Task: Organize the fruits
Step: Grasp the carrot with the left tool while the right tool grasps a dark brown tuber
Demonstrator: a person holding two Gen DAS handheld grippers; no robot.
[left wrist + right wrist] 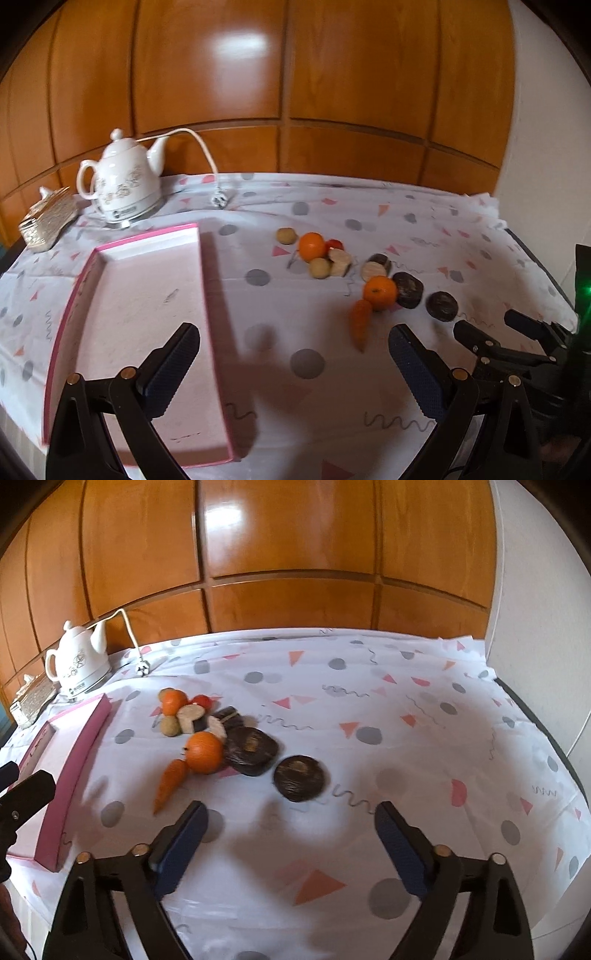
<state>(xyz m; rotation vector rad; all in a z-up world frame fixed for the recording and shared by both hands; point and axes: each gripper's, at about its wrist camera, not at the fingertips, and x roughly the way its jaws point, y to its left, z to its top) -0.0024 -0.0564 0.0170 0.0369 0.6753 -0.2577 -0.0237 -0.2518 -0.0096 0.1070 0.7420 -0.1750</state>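
Hovering over the tablecloth (369, 701) with both grippers, left (293, 356) and right (291, 834), gaping wide and empty; fruit clustered mid-table: carrot (170, 784) touching orange (204, 752), dark discs (300, 778) just beside, pink tray (147, 295) bare at left, kettle (123, 184) behind

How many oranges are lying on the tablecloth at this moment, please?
2. The far orange sits at the back of the pile beside a small red fruit; the near orange touches the top of the carrot. Another could be hidden behind the pile.
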